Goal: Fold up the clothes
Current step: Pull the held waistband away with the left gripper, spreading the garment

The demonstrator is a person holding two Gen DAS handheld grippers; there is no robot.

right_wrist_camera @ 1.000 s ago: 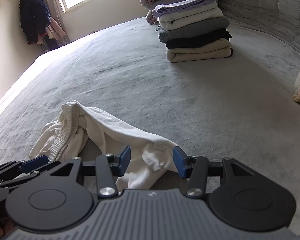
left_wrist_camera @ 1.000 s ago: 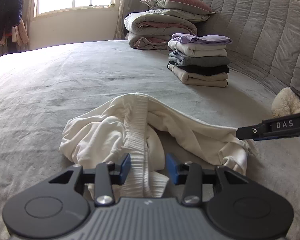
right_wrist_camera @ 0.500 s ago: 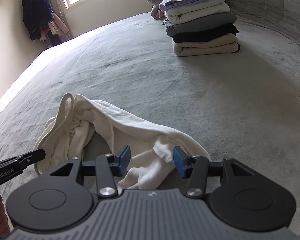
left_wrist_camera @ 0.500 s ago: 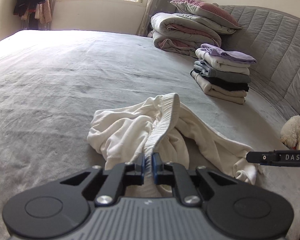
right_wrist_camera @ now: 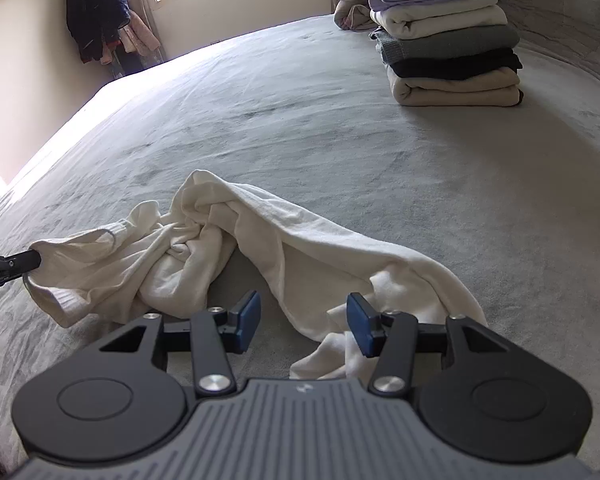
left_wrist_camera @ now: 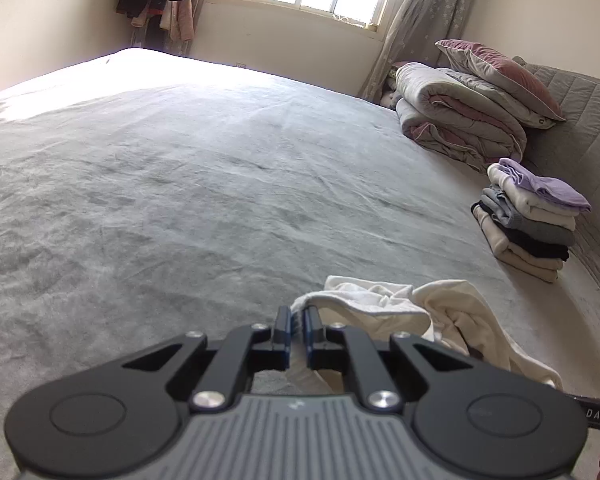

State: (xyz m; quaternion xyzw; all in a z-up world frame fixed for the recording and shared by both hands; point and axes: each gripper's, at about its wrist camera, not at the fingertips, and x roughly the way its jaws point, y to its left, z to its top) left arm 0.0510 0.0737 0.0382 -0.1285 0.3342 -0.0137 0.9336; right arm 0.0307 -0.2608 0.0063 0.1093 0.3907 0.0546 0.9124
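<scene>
- Two grippers work one garment: cream trousers (right_wrist_camera: 236, 248) lie crumpled on the near part of the grey bed (right_wrist_camera: 340, 128), their long axis running from the left across to the near right.
- At the left end, the left gripper (left_wrist_camera: 296, 322) has its blue pads pinched tight on the ribbed waistband (left_wrist_camera: 312, 300), which looks lifted a little off the bed.
- Mid-garment, the cloth is bunched and twisted between the two ends.
- At the right end, the right gripper (right_wrist_camera: 303, 322) stands about half open, gripping nothing; the loose leg end (right_wrist_camera: 340, 344) lies between its jaws and just under them.
- That end is nearest the right hand, so I'd judge it closes there next, then both pull apart along the length.
- Far right, a stack of folded clothes (right_wrist_camera: 448, 40) waits.
</scene>
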